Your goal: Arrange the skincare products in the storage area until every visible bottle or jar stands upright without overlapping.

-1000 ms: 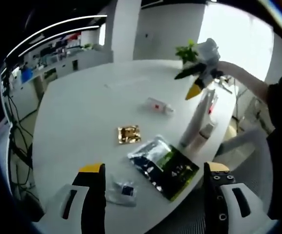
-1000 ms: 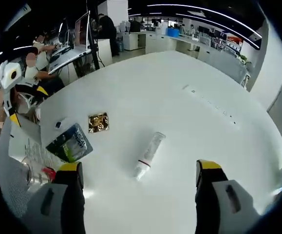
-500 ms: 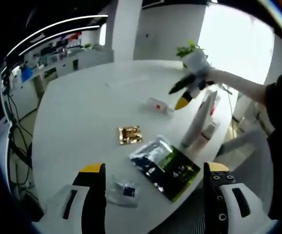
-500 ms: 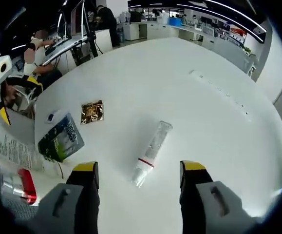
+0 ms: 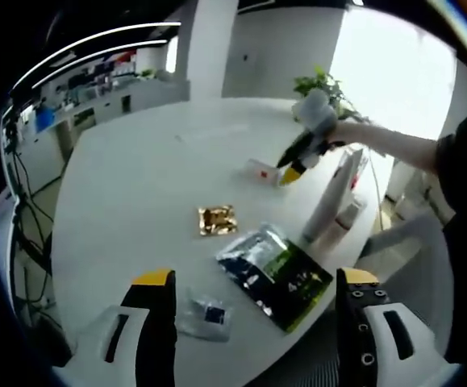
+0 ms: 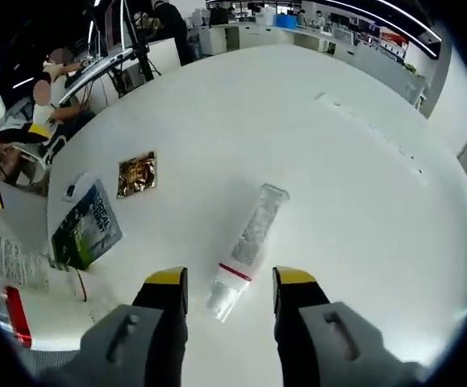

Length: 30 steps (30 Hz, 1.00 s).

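Left gripper view: the left gripper (image 5: 253,306) is held above the near edge of the white table (image 5: 128,193), its yellow-tipped jaws spread wide with nothing between them. Below and between the jaws a dark green sachet (image 5: 272,274) lies flat; a small clear packet (image 5: 204,316) lies just beside the left jaw, and a gold foil sachet (image 5: 217,219) lies further in. At the right edge of the table two tall white bottles (image 5: 330,205) are seen close together; whether they stand free or lean cannot be told. Beyond them the right gripper (image 5: 291,172) is seen lowered to the clear tube (image 5: 261,172), which lies on its side.

Right gripper view: the jaws of the right gripper are narrowed but not closed, one on either side of the capped end of the clear tube with its red band; contact cannot be confirmed. The tube lies flat on bare table, well apart from the sachets at the left.

Step in hand, as judged: the grasp of the lying tube. The next move is judged to call for the jaws to be closed on the tube near its cap, after which it is to be lifted, turned upright and set down clear of the bottles.
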Motion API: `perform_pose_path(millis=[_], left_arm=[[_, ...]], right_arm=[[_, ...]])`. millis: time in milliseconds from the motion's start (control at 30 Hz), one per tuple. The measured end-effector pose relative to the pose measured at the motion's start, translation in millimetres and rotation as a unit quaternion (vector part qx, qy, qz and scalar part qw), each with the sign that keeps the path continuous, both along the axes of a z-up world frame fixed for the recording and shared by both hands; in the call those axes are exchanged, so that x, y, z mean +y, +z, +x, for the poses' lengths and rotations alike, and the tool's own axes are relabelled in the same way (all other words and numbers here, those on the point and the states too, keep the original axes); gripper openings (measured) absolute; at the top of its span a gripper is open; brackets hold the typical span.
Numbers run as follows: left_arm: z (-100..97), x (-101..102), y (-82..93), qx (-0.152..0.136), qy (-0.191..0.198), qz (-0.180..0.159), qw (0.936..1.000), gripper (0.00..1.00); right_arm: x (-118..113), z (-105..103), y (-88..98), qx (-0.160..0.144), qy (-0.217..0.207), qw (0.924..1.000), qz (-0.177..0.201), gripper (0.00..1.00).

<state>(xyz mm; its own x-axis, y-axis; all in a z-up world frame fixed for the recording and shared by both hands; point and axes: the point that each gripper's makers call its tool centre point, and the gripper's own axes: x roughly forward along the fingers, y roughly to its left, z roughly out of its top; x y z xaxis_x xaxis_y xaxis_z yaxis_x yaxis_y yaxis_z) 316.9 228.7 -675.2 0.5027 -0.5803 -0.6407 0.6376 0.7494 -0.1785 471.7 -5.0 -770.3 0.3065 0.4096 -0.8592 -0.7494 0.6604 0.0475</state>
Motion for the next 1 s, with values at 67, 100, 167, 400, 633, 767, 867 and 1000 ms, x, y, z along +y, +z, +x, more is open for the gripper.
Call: perform_pose_path(millis=[67,100,167,400,633,767,867,1000], left_arm=[[-0.1,0.5,-1.0,0.002,0.001,-0.001,1.0,0.79],[-0.2,1.0,-1.8,0.003,0.002,0.0,1.0,0.79],[-0.3,1.6,-2.7,0.004,0.003,0.0,1.0,0.78],[0.3,3.3,-3.8,0.005,0.008,-0.001,1.0,0.78],[-0.2,0.3,-3.6,0.006,0.004,-0.002,1.0,0.78],[-0.5,-1.2,-2.9,0.005,0.004,-0.003,1.0,0.78],[-0.9,-1.3,-2.6,0.004,0.005,-0.002,1.0,0.78],[-2.1,-2.5,-2.4,0.004,0.005,-0.002,1.0,0.78]], right_arm=[[-0.2,0.2,-4.4,0.002,0.0,1.0,-0.006,0.4],[-0.4,-0.7,-6.3,0.007,0.0,0.9999,-0.008,0.4],[0.0,-0.6,-9.2,0.008,-0.002,0.9999,-0.011,0.39],[4.4,0.6,-12.1,0.007,0.0,0.9998,-0.019,0.35],[-0.1,3.5,-12.1,0.011,-0.003,0.9995,-0.029,0.3],[-2.6,5.2,-12.9,0.005,0.002,0.9992,-0.041,0.26],[-3.1,4.8,-12.8,0.002,0.004,0.9988,-0.048,0.25],[-4.8,5.3,-12.6,-0.001,-0.004,0.999,-0.043,0.22]])
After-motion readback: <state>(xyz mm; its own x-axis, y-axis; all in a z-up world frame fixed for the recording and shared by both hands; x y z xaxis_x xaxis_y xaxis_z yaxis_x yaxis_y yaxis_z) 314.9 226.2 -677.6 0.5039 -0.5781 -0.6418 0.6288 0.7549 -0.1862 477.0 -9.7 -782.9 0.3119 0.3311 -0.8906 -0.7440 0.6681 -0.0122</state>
